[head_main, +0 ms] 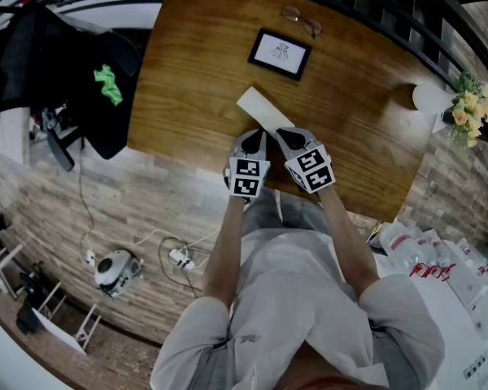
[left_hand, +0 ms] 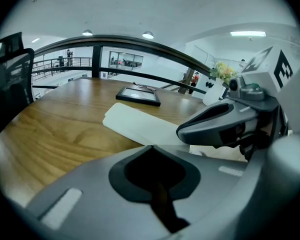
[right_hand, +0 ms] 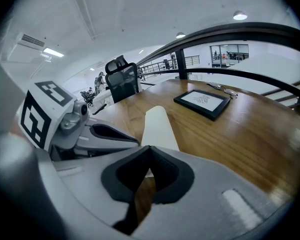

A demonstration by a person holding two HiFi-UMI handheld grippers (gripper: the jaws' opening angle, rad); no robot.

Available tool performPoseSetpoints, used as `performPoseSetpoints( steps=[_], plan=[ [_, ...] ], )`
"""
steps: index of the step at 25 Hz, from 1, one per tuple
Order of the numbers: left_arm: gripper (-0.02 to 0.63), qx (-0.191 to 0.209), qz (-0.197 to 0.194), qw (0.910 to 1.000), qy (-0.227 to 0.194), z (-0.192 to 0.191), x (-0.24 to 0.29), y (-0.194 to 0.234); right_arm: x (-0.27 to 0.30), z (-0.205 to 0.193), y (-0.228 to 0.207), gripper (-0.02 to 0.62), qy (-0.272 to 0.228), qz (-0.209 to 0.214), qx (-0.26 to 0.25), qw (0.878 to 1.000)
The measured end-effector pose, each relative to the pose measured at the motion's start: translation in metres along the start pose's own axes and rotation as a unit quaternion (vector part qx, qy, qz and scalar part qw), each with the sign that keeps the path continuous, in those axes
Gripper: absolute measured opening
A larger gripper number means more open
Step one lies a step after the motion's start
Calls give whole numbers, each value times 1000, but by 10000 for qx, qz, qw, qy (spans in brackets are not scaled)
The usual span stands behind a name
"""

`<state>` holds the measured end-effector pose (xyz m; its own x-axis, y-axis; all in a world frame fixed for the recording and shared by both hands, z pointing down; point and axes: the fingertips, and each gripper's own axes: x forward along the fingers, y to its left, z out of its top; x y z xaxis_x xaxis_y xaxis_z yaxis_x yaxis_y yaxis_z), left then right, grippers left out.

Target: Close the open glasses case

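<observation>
The glasses case (head_main: 263,108) is a long cream-white piece lying flat on the wooden table (head_main: 195,71), angled from far left to near right. It also shows in the left gripper view (left_hand: 140,124) and the right gripper view (right_hand: 157,124). Both grippers hover side by side at its near end. My left gripper (head_main: 254,134) (left_hand: 151,147) is shut, its tips meeting with nothing between them. My right gripper (head_main: 286,134) (right_hand: 150,147) is shut too, just over the case's near end. Whether either tip touches the case is hidden.
A black picture frame (head_main: 279,53) lies beyond the case, and a pair of glasses (head_main: 301,19) lies at the far edge. A white vase of flowers (head_main: 435,97) stands at the right. A black chair with dark clothes (head_main: 65,63) is off the left side.
</observation>
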<state>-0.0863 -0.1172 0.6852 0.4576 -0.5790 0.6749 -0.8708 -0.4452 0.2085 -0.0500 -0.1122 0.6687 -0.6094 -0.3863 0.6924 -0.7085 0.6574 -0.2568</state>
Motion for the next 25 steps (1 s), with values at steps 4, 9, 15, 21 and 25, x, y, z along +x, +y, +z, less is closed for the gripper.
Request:
performPoseSetpoints(
  steps=[4,9,15,21,25],
  plan=[
    [20,-29,15,10000,-7,-3,-4,5,-4,1,-4,3,-26,-99,-8,9999],
    [20,1,45,9999,-135,4,-14,11,-15,5,-9,3,-76,-279,-85,9995],
    [20,163,35,9983,-560,31,-40,11,-41,26,-8,3,-378,-531,-252,9976],
    [20,258,36,9945,-1014,60,-72,10,-77,53,-3,3,-815,-808,-345,9928],
    [20,413,60,9883,-1464,92,-99,9,-104,78,4,3,-1291,-966,-443,9859]
  ],
)
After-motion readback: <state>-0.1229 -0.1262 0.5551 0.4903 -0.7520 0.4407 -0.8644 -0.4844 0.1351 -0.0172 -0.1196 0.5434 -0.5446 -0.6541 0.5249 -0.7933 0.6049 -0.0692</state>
